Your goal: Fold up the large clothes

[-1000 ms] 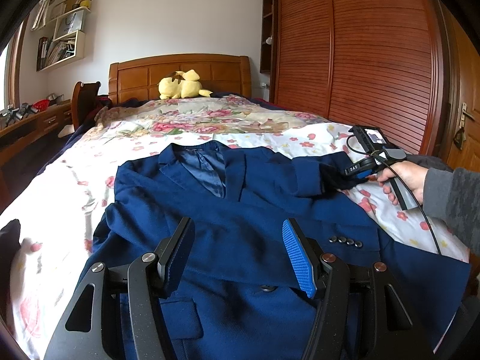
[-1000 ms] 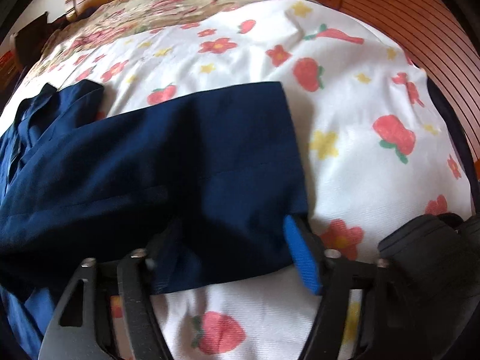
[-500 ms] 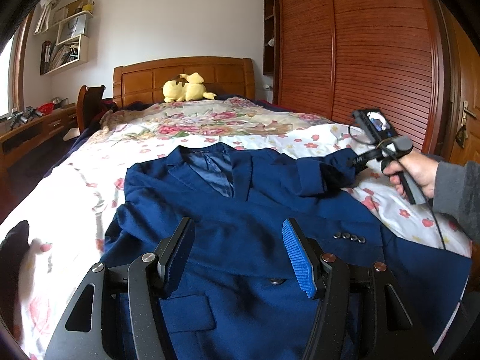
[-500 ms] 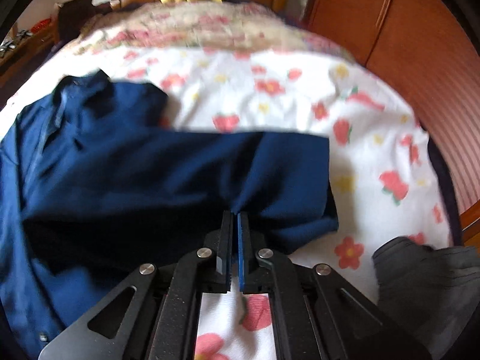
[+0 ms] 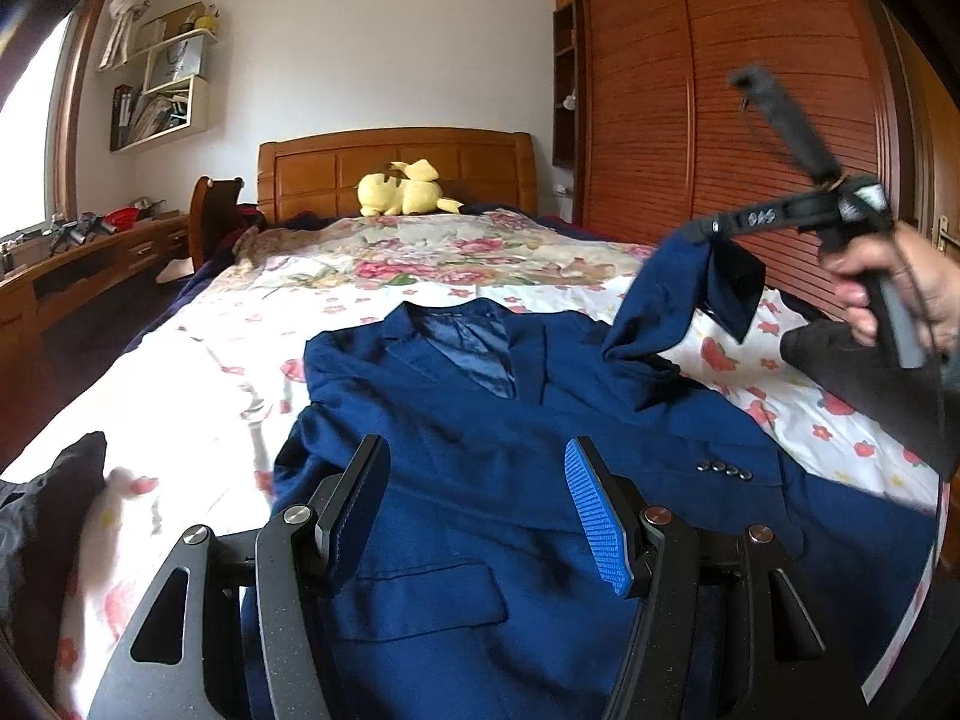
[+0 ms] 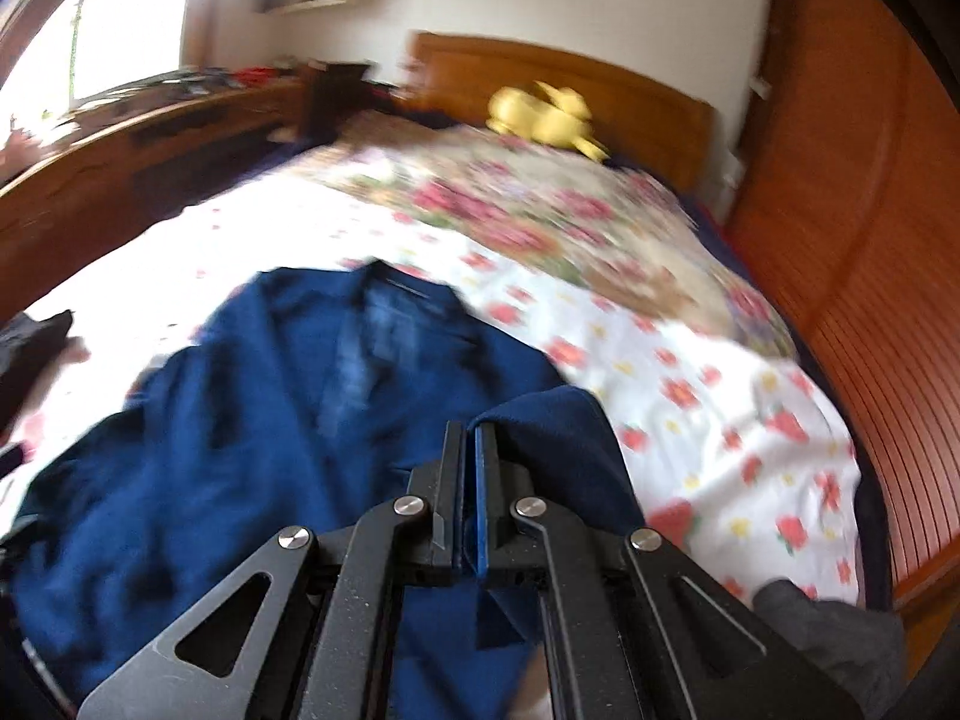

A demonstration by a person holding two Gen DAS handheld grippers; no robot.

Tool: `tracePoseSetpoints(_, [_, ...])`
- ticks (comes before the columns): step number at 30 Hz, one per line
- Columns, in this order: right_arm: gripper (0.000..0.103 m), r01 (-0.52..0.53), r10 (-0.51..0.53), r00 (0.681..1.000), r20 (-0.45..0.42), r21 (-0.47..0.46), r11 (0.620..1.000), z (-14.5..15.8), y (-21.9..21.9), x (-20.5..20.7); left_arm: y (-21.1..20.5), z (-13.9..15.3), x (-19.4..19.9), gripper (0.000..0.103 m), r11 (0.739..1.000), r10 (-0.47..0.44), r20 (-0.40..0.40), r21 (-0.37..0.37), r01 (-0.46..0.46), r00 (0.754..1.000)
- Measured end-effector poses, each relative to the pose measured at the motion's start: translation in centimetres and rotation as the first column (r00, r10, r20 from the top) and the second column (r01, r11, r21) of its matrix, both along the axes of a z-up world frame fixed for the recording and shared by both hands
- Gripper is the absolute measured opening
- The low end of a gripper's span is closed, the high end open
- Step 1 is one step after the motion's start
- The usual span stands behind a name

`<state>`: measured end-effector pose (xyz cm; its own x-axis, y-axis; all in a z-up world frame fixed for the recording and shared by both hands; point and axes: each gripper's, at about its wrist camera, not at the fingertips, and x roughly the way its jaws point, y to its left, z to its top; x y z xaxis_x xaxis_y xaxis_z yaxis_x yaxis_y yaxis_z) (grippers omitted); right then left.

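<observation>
A navy blazer (image 5: 480, 420) lies front-up on the bed (image 5: 198, 396), collar toward the wooden headboard (image 5: 336, 168) and hem toward the camera, its body flat on the strawberry-print sheet. The right gripper (image 6: 470, 438) has its jaws pressed together on the cuff end of the blazer's sleeve (image 5: 672, 294), which hangs lifted above the bed in the left wrist view, draping down from the clamped tips to the shoulder; the cloth folds over the closed fingers in the right wrist view. The right hand (image 5: 900, 282) grips the handle near the wardrobe (image 5: 750, 108) side. The left gripper (image 5: 480, 498) hovers over the lower front of the blazer with its fingers spread wide and nothing between them, the blue pad (image 5: 600, 522) facing inward. A row of four cuff buttons (image 5: 723, 470) sits on the other sleeve, which lies flat along the jacket's edge toward the wardrobe. Bare sheet shows on both sides of the garment: a broad strip toward the desk (image 5: 78, 264) side and a narrower one beneath the raised sleeve. A dark cloth (image 5: 48, 504) rests at the sheet's near edge, apart from the blazer. A yellow plush toy (image 5: 408, 189) sits at the headboard, well clear of the collar. The right wrist view is blurred.
</observation>
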<state>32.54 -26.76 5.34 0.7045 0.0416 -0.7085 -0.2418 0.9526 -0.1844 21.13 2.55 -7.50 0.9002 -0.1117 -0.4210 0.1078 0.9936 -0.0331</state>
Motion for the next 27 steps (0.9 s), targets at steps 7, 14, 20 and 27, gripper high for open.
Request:
tracePoseSetpoints(7, [0.003, -0.134, 0.135, 0.991, -0.009, 0.057, 0.989, 0.9, 6.6, -4.2, 0.3, -0.1, -1.0, 0.063, 1.000, 0.013, 0.005, 0.004, -0.013, 1.000])
tracePoseSetpoints(14, [0.023, -0.129, 0.132, 0.991, -0.027, 0.085, 0.988, -0.5, 6.8, -7.4, 0.1, -0.2, -1.4, 0.063, 1.000, 0.006, -0.006, 0.018, -0.006, 1.000])
tracePoseSetpoints(20, [0.035, -0.052, 0.060, 0.997, -0.057, 0.122, 0.991, -3.1, 4.0, -10.0, -0.2, -0.3, -1.3, 0.063, 1.000, -0.005, -0.017, 0.031, 0.005, 1.000])
tracePoseSetpoints(27, [0.035, 0.033, -0.021, 0.995, -0.095, 0.131, 0.991, -7.1, 0.9, -12.4, -0.9, -0.7, -1.1, 0.063, 0.998, -0.021, -0.030, 0.052, 0.022, 0.999])
